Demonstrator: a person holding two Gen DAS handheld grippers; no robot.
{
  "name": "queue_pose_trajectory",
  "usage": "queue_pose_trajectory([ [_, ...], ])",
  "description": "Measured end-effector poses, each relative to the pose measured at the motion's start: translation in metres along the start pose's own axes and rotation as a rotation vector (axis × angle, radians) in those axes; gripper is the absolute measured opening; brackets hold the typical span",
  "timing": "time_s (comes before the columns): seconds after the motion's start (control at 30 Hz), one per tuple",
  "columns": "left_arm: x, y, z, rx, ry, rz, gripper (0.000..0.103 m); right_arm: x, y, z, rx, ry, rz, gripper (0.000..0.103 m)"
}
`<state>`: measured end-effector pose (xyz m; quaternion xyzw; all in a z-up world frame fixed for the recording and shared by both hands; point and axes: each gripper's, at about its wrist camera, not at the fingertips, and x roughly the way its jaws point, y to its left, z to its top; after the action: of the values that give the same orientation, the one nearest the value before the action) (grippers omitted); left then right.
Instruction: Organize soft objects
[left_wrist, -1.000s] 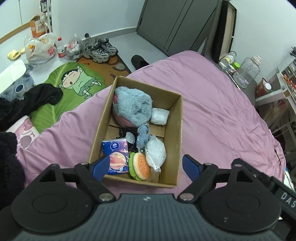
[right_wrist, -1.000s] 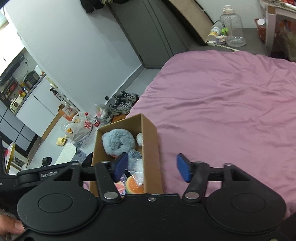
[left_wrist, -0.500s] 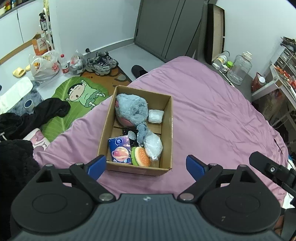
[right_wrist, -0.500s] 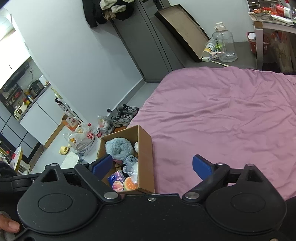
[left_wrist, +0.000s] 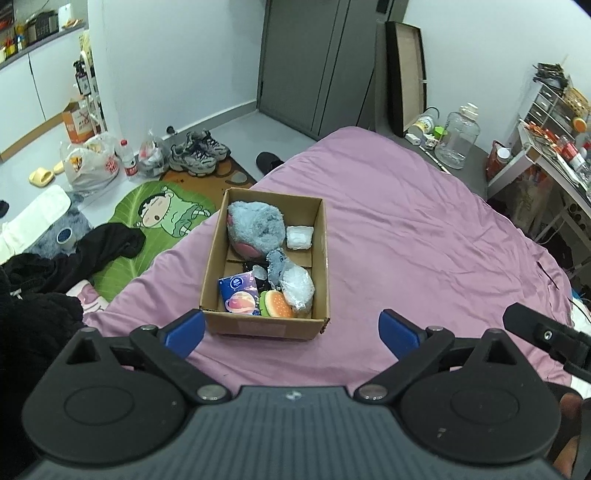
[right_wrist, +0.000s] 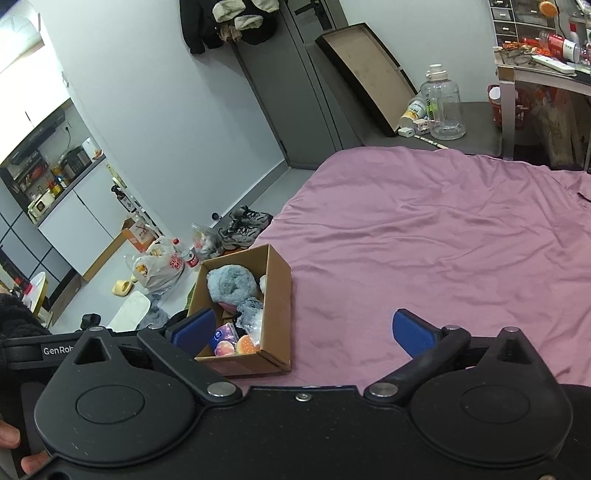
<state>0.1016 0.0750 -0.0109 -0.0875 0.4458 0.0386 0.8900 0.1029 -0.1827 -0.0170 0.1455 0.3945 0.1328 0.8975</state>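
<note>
The cardboard box (left_wrist: 264, 266) sits mid-frame above the left gripper (left_wrist: 291, 328), long axis running up-frame; the right gripper (right_wrist: 299, 328) sees it lower left. Both jaws have just been opening, nothing between them.

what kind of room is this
Most likely a small bedroom or studio flat: a bed with a purple cover, sneakers on the floor, and a kitchen counter off to one side.
</note>
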Motion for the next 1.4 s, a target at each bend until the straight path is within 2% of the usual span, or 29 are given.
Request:
queue_pose_trajectory([
  [0.4, -0.025, -0.006, -0.02, 0.038, -0.058, -0.035, 0.1, -0.039, -0.006, -0.009, -0.008, -0.037, -0.025, 0.103],
  [0.57, -0.036, -0.008, -0.031, 0.047, -0.081, -0.044, 0.1, -0.056, -0.003, -0.013, -0.057, -0.052, -0.019, 0.103],
  [1.4, -0.075, -0.02, -0.051, 0.089, -0.171, -0.036, 0.1, -0.087, -0.016, -0.03, -0.076, -0.059, -0.016, 0.103],
])
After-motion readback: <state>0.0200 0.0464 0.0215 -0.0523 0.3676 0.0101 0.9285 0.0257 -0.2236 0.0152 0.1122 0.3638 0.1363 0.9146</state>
